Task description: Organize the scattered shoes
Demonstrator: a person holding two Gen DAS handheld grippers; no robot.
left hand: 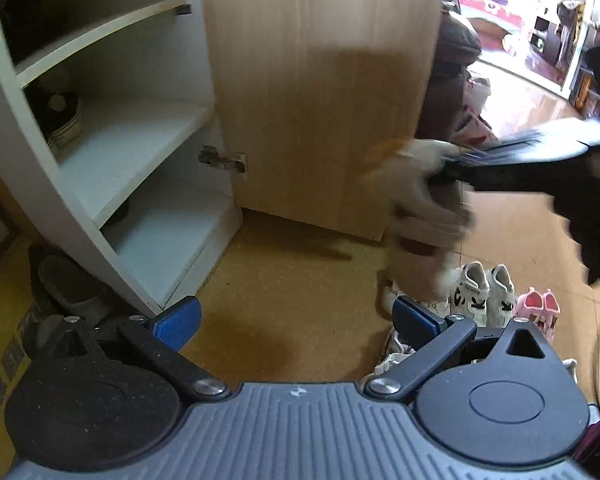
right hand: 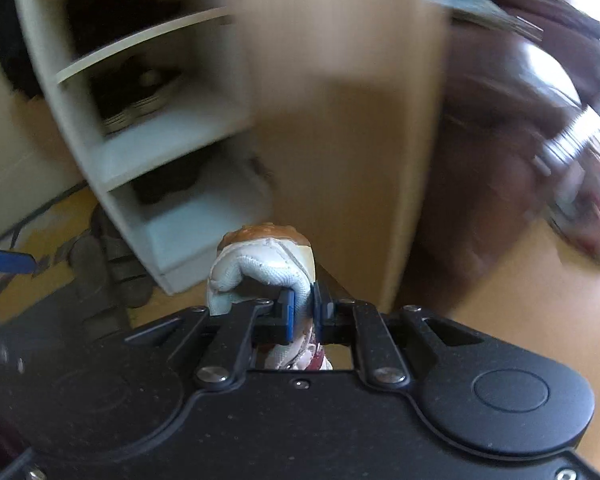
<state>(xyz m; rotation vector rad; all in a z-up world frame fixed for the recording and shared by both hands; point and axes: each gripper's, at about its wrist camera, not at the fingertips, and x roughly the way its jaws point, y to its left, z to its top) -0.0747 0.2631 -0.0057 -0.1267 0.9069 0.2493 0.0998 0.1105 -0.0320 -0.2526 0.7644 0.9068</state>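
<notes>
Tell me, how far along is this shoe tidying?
Partly done, it seems. A dark shoe already sits on a shelf of the white cabinet. In hand: the right gripper is shut on a white shoe with a brown sole, carried in the air near the cabinet. The left gripper is open and empty. Left: white sneakers and pink shoes on the floor.

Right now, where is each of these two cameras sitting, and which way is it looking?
Left wrist: on the left gripper, fingers apart, facing the white shelf unit; the right gripper carries a shoe across.
Right wrist: on the right gripper, fingers pinching that shoe, facing the shelves.
Shared: shelves, wooden door, shoe.
</notes>
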